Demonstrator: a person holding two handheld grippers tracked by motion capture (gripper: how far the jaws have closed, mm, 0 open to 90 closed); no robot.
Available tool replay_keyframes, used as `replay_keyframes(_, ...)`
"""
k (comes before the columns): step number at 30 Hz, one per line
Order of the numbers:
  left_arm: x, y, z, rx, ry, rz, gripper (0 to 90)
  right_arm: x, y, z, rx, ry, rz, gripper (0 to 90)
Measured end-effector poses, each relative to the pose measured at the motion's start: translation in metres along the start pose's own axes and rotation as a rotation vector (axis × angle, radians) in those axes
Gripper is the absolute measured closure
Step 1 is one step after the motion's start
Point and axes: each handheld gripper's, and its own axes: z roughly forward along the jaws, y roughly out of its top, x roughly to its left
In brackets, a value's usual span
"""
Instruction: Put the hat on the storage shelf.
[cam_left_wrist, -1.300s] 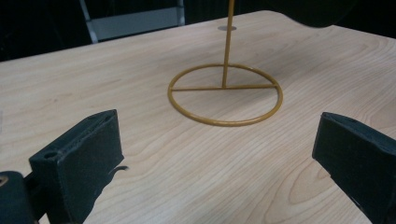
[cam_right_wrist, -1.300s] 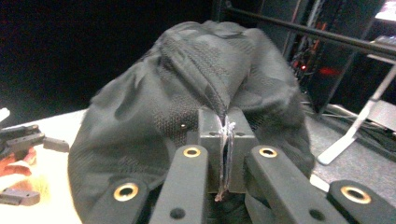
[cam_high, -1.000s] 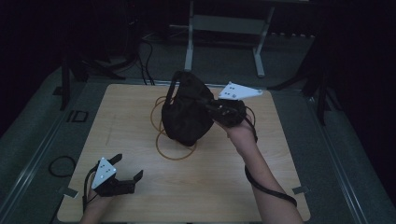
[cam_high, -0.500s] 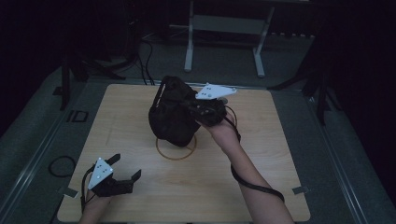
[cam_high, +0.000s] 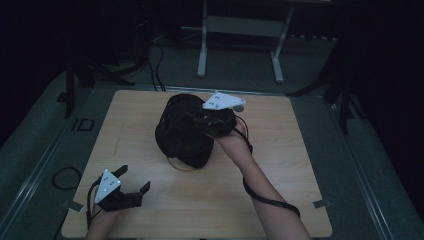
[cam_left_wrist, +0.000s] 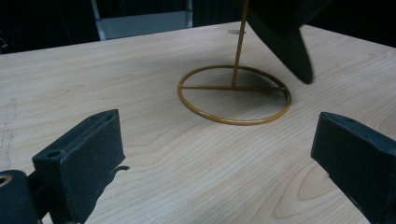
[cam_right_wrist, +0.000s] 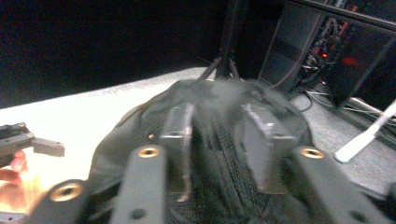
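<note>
High view, table: light wood table (cam_high: 280, 200), person's forearms come in from the bottom edge.
Hat: black hat (cam_high: 182, 132) mid-table, over a gold wire stand (cam_left_wrist: 233, 95), ring base flat on the wood, upright rod running up under the hat.
Right gripper (cam_high: 210, 120): at the hat's right side, jaws narrowed onto a fold of its mesh fabric.
Left gripper (cam_high: 132, 182): near-left corner of the table, jaws wide apart, nothing held, well apart from the hat.
</note>
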Motion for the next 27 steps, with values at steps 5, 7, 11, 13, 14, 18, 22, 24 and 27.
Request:
replay_keyframes(5, 0.0, 0.0, 0.0, 0.001, -0.004, -0.002, 2.9, -0.002, -0.001, 0.001, 0.006, 0.01, 0.013, 55.5)
replay_keyframes(7, 0.0, -0.001, 0.001, 0.002, -0.005, -0.008, 2.8, -0.003, 0.0, 0.001, 0.008, 0.027, 0.023, 53.0)
replay_keyframes(11, -0.001, -0.002, 0.002, 0.004, -0.008, -0.012, 2.9, -0.003, 0.002, -0.003, 0.004, 0.049, 0.029, 46.6)
replay_keyframes(13, -0.001, -0.002, 0.002, 0.006, -0.013, -0.017, 2.9, -0.005, 0.003, -0.006, 0.002, 0.054, 0.041, 44.5)
replay_keyframes(14, -0.001, -0.002, 0.002, 0.006, -0.016, -0.017, 2.8, -0.005, 0.003, -0.006, -0.001, 0.054, 0.047, 43.6)
replay_keyframes(18, -0.001, -0.002, 0.002, 0.007, -0.017, -0.018, 2.9, -0.008, 0.001, -0.01, -0.005, 0.067, 0.064, 38.7)
replay_keyframes(22, 0.0, -0.002, 0.003, 0.008, -0.021, -0.024, 2.8, -0.009, -0.003, -0.014, 0.003, 0.087, 0.07, 33.4)
replay_keyframes(24, 0.0, -0.003, 0.003, 0.008, -0.022, -0.022, 2.9, -0.009, -0.004, -0.016, 0.004, 0.081, 0.071, 30.7)
replay_keyframes(27, -0.001, -0.003, 0.004, 0.01, -0.024, -0.019, 2.9, -0.01, -0.006, -0.019, -0.002, 0.092, 0.089, 25.5)
